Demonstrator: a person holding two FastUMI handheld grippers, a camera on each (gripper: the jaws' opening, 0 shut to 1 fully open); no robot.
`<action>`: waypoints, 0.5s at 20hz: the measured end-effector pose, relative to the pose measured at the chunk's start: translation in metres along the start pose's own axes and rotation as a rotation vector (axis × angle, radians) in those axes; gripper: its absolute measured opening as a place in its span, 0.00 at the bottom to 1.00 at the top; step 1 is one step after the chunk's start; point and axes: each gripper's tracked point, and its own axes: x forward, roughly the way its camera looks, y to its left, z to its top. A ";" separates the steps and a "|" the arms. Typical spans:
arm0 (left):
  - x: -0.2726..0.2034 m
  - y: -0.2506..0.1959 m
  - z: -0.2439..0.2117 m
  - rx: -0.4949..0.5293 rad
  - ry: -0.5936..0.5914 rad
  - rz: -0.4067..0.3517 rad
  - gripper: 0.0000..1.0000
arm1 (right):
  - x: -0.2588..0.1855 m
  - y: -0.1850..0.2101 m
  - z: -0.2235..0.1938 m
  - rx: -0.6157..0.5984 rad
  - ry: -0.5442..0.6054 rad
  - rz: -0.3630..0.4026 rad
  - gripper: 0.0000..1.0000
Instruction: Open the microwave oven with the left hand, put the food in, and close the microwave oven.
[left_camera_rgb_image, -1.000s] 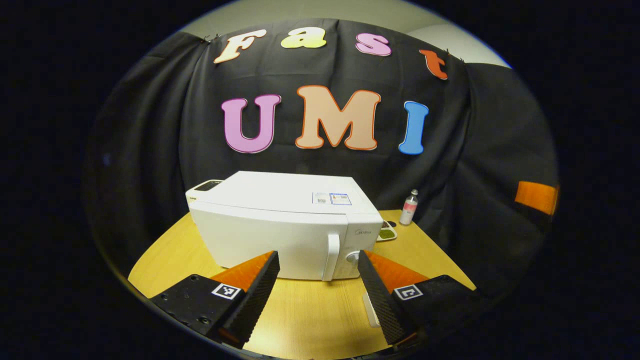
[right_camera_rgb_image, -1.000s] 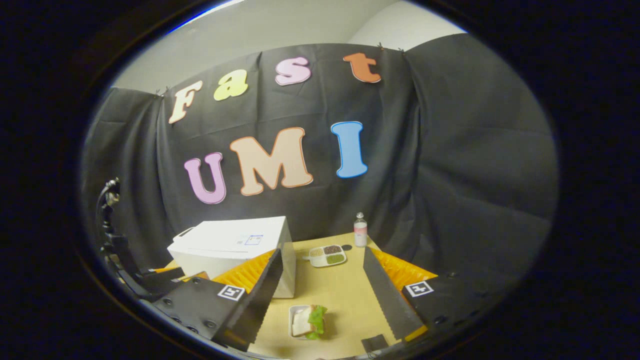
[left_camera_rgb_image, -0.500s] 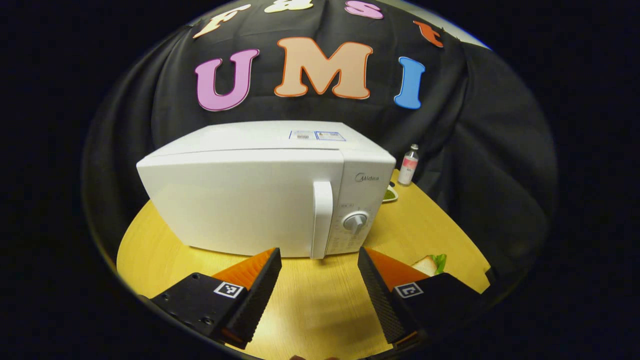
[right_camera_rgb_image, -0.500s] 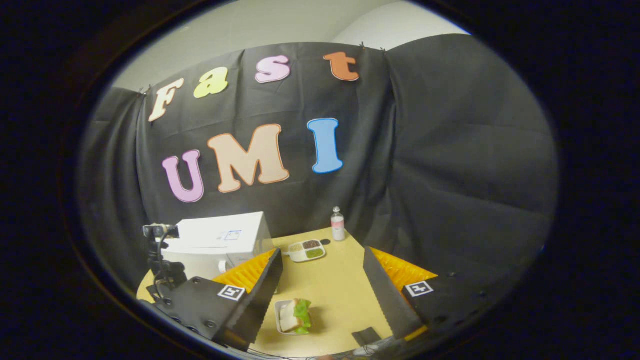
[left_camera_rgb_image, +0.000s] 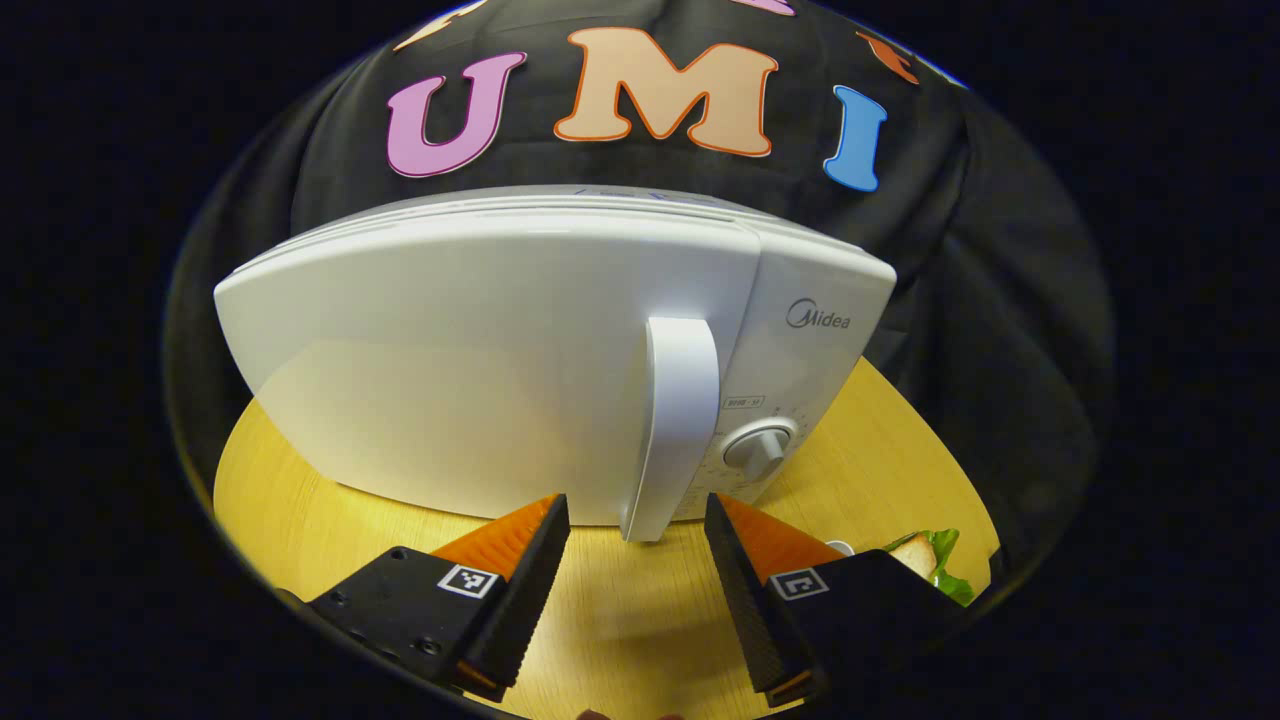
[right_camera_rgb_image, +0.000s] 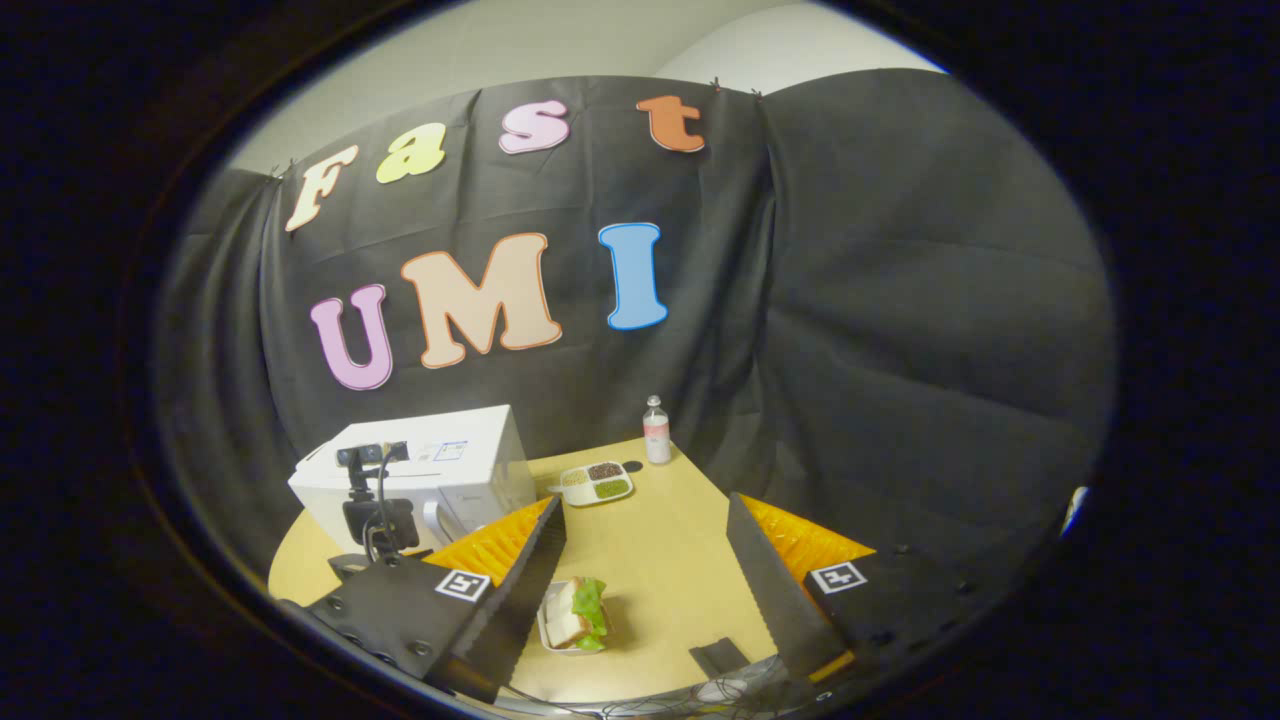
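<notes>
Standing on the round wooden table (left_camera_rgb_image: 620, 620) with its door shut, the white microwave oven (left_camera_rgb_image: 480, 350) faces the left gripper (left_camera_rgb_image: 636, 530), whose fingers are spread apart on either side of the lower end of the vertical door handle (left_camera_rgb_image: 678, 420), near it but not touching. The sandwich (right_camera_rgb_image: 578, 614) with lettuce lies in a small tray on the table just right of the microwave, below the right gripper (right_camera_rgb_image: 645, 560), whose fingers are also spread wide and empty. Farther back, near the black cloth wall, sit a divided dish (right_camera_rgb_image: 596, 482) and a small bottle (right_camera_rgb_image: 656, 431).
</notes>
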 end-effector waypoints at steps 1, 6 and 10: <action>0.004 0.001 0.001 0.012 0.002 0.000 0.83 | 0.002 -0.002 -0.003 -0.006 0.006 -0.006 0.92; 0.016 0.001 -0.001 0.024 0.017 -0.007 0.71 | 0.008 -0.003 -0.014 -0.016 0.040 -0.007 0.92; 0.019 -0.007 -0.001 0.020 0.017 -0.009 0.42 | 0.014 0.000 -0.015 -0.019 0.041 0.001 0.92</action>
